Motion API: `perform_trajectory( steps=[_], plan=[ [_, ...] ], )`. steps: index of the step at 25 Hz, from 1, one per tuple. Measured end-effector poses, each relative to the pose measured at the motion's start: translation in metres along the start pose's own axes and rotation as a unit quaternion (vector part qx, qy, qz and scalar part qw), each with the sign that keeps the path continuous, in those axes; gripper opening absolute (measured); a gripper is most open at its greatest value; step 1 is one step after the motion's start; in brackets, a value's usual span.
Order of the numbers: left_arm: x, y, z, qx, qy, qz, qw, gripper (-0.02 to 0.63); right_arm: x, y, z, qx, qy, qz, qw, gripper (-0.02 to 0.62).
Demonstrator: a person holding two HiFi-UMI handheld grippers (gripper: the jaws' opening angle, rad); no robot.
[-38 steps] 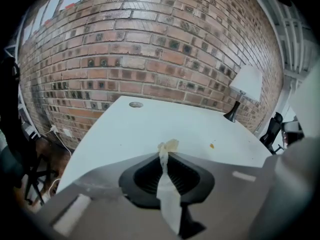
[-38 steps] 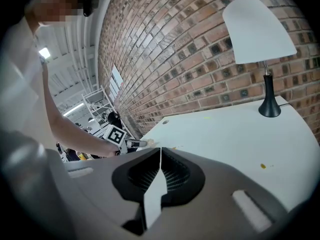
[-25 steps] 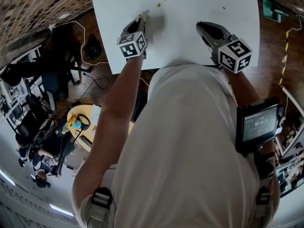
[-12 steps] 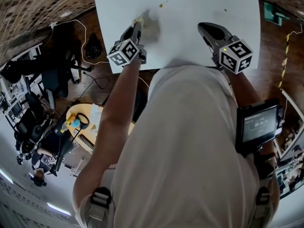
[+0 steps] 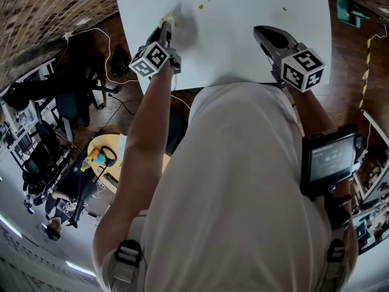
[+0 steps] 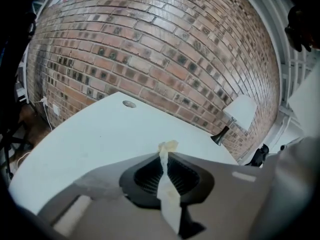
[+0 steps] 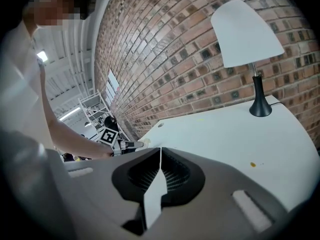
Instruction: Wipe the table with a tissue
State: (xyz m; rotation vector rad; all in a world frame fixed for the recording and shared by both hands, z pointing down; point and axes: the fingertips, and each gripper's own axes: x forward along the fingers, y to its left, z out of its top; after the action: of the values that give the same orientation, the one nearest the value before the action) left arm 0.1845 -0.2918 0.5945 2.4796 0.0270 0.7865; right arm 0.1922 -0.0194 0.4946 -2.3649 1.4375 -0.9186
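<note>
My left gripper is shut on a small crumpled tissue over the left part of the white table. In the left gripper view the tissue pokes out as a thin strip between the closed jaws of the left gripper. A yellow stain lies just right of it, and another spot lies further right. My right gripper hovers over the table's right side with its jaws together and nothing in them. The right gripper view shows the right gripper, an orange spot and the left gripper.
A lamp with a white shade and a black base stands at the table's far corner by the brick wall. A small round hole sits near the table's far edge. Cables and chairs crowd the floor to the left.
The left gripper has moved left and further up the table and rolled, with the tissue still clamped in it. The right gripper has stayed put.
</note>
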Motion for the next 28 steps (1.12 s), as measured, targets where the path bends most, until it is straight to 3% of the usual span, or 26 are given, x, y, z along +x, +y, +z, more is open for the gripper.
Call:
perform_trajectory(
  steps=[13, 19, 28],
  plan=[
    [0.049, -0.045, 0.008, 0.065, 0.036, -0.009, 0.9972, 0.029, -0.022, -0.021, -0.003, 0.02, -0.017, -0.025, 0.999, 0.014],
    [0.06, -0.049, -0.002, 0.088, 0.073, 0.024, 0.9932, 0.028, -0.023, -0.024, 0.0, 0.024, -0.024, -0.023, 0.999, 0.014],
    [0.067, -0.048, -0.007, 0.102, 0.077, 0.075, 0.9889, 0.026, -0.03, -0.029, -0.001, 0.032, -0.029, -0.028, 0.999, 0.014]
  ],
)
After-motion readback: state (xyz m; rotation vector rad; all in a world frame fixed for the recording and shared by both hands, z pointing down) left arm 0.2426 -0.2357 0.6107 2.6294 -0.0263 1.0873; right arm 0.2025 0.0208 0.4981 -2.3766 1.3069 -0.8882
